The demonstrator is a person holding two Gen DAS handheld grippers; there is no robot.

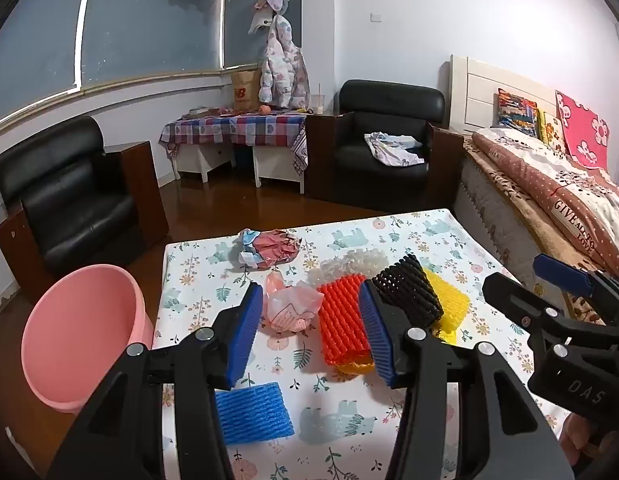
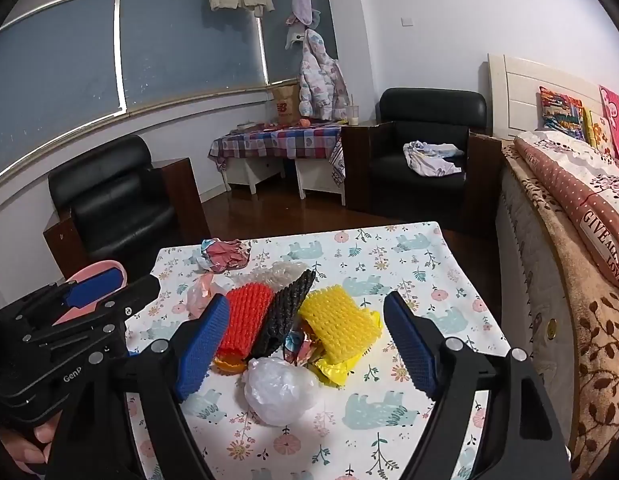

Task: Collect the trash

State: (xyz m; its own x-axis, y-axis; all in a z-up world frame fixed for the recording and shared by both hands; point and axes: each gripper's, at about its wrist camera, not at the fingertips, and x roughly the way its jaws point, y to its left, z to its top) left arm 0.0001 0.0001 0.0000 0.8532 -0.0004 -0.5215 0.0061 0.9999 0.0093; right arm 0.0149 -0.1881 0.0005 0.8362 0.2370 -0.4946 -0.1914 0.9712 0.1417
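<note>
Trash lies on the flower-print table (image 1: pixel 409 232): an orange foam net (image 1: pixel 341 320), a black net (image 1: pixel 409 294), a yellow net (image 1: pixel 449 300), a blue net (image 1: pixel 251 414), a pink plastic bag (image 1: pixel 293 306), white netting (image 1: pixel 351 264) and a crumpled red-and-blue wrapper (image 1: pixel 267 248). My left gripper (image 1: pixel 309 332) is open and empty above the pink bag and orange net. My right gripper (image 2: pixel 305 344) is open and empty over the yellow net (image 2: pixel 339 328), black net (image 2: pixel 287 314) and orange net (image 2: pixel 245 316); a white plastic bag (image 2: pixel 279 390) lies just before it.
A pink bin (image 1: pixel 81 336) stands on the floor at the table's left edge. A bed (image 1: pixel 549 184) runs along the table's right side. Black armchairs (image 1: pixel 69 200) and a checked side table (image 1: pixel 237 128) stand farther back.
</note>
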